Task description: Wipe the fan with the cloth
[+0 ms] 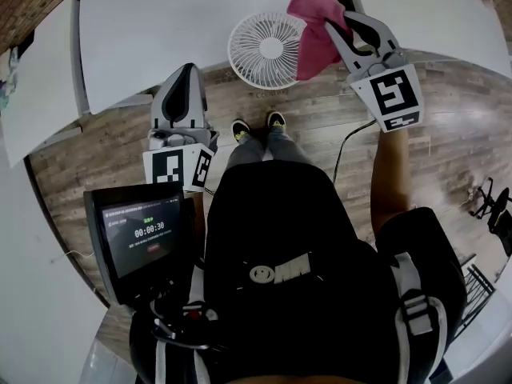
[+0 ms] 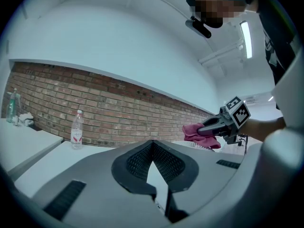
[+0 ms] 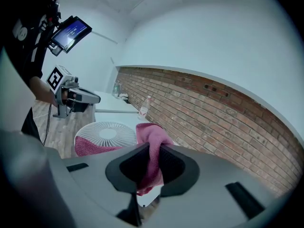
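Clamping the cloth (image 3: 151, 144) between its jaws, the right gripper (image 3: 149, 164) holds it draped on the right rim of the fan (image 1: 262, 51), whose grille faces up at the table (image 1: 160, 22) edge. Left gripper (image 2: 152, 148), jaws together and empty, hangs well apart, left of the fan.

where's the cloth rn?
Head view, upper right: the pink cloth is clamped in the right gripper, and it hangs against the right rim of the white fan.
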A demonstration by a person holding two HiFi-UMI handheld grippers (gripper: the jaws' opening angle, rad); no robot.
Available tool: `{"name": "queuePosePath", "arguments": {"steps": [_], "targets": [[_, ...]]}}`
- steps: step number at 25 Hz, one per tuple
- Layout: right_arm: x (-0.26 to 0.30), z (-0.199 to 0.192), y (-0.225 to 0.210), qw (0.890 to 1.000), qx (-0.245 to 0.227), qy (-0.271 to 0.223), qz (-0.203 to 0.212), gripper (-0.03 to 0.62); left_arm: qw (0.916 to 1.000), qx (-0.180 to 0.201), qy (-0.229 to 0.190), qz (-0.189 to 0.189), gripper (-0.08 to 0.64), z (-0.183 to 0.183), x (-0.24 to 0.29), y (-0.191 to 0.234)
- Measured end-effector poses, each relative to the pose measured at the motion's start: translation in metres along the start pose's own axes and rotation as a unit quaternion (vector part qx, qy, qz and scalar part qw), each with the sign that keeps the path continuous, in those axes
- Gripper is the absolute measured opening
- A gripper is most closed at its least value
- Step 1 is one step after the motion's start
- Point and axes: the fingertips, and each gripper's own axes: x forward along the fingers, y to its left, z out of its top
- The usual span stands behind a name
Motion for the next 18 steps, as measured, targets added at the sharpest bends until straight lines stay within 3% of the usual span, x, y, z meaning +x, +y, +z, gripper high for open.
{"name": "queuePosePath", "arguments": {"steps": [8,14,18], "targets": [[-0.028,-0.013,0.014,0.998,0.045,-0.013,-0.039,0.054,0.9995,0.004,0.022,-0.024,0.003,-0.024,0.002,0.003],[-0.027,-0.012,0.014,0.997,0.055,-0.052,-0.012,0.054,0.9995,0.012,0.027,0.011,0.003,-0.027,0.004,0.004],[-0.034,-0.048,0.003,0.994,0.070,-0.079,0.012,0.054,0.9982,0.026,0.032,0.044,0.003,-0.058,0.017,-0.025]]}}
